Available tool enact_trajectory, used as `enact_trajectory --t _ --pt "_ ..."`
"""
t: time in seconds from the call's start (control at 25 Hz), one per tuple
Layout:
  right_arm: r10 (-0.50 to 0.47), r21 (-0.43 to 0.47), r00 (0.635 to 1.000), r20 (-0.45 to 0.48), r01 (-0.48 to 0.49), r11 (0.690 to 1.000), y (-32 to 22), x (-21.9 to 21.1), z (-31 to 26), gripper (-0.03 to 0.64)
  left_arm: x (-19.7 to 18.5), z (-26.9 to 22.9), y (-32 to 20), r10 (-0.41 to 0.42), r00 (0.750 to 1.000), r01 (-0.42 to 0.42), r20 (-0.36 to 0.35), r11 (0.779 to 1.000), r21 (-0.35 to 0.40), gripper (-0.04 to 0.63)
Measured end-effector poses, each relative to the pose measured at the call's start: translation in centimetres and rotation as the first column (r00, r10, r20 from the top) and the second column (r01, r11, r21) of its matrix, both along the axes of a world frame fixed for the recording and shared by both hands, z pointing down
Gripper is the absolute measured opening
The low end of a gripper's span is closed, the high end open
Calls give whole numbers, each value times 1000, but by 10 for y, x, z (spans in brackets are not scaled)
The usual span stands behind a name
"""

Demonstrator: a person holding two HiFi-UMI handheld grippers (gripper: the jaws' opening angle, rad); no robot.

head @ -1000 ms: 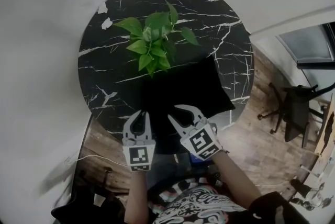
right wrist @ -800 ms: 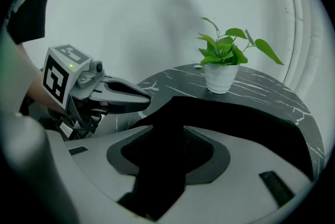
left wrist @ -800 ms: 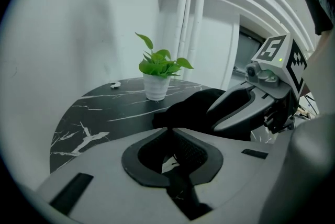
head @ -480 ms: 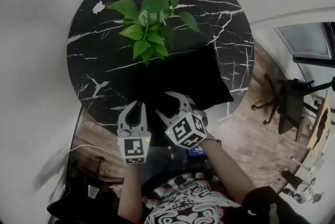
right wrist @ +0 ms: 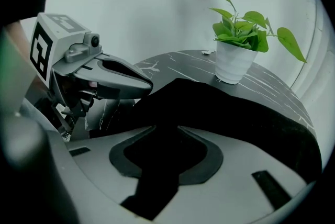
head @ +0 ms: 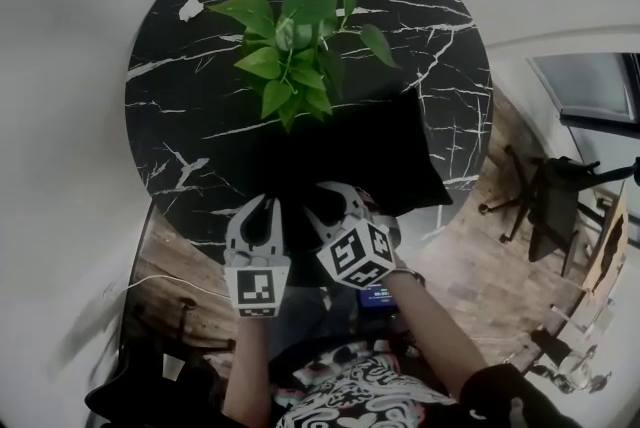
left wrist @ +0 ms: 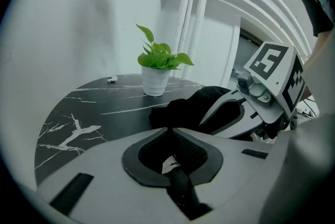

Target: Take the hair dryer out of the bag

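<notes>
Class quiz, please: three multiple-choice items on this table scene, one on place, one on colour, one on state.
1. The potted plant stands: A) on the floor B) on the round table, beyond the black bag C) inside the bag.
2. Its pot is: A) white B) red C) black.
3. The jaws of the left gripper are: A) wide apart B) together C) out of view.
Key: 1B, it stands on the marble behind the bag; 2A, the pot shows white; 3B, the tips meet on bag fabric.
</notes>
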State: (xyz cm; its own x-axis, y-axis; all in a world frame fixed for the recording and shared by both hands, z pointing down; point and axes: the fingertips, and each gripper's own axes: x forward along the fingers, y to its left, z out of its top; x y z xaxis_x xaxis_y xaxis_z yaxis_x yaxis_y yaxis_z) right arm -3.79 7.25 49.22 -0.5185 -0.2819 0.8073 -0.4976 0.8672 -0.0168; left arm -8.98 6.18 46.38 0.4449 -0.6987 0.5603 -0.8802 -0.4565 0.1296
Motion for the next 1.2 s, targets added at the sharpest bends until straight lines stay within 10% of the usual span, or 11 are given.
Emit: enact_trajectory --t 0.12,0.44,0.88,1.2 --pt "4 16 1000 -14 -4 1000 -4 2 -2 37 -2 0 -1 -1 1000 1 2 1000 -1 17" --pt "22 -1 1000 5 -22 1000 -8 4 -8 29 -2 -3 -4 11 1000 -12 13 1000 11 17" --pt "86 11 994 67 -87 996 -13 8 -28 26 14 4 4 234 947 -243 221 970 12 19" --pt "156 -1 981 116 -157 988 -18 14 -39 26 27 6 -2 298 933 -303 203 953 -5 119"
